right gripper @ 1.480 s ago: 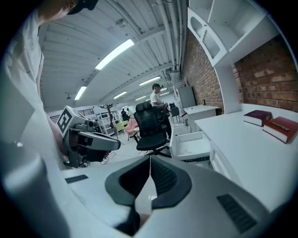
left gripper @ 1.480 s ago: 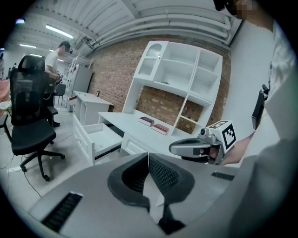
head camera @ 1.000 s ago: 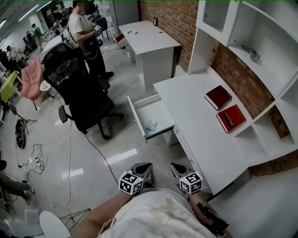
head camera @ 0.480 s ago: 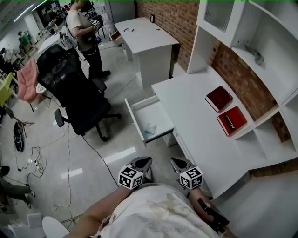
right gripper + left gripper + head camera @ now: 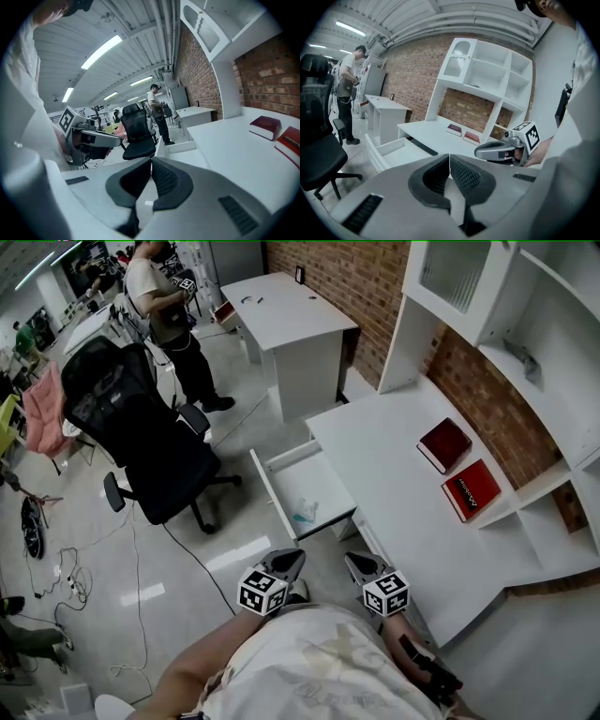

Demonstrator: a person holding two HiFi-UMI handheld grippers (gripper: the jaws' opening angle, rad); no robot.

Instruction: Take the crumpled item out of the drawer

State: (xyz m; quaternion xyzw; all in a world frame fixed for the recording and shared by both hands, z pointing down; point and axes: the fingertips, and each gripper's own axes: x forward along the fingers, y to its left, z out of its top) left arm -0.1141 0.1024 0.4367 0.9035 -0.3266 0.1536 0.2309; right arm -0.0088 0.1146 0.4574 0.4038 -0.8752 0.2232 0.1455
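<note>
Left claw (image 5: 292,559) closed, empty. Right claw (image 5: 354,562) closed, empty. Crumpled item (image 5: 302,515) in open drawer (image 5: 270,486), ahead of both claws, well apart.

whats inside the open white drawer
One small crumpled pale item with a bluish tinge lies on the floor of the open white drawer; nothing else shows there. The part tucked under the white desk top is covered.

Desk (image 5: 394,474) and drawer (image 5: 271,495) were white; crumpled item (image 5: 302,516) pale bluish; chair (image 5: 131,442) black; far book (image 5: 443,444) maroon, near book (image 5: 472,490) red.
</note>
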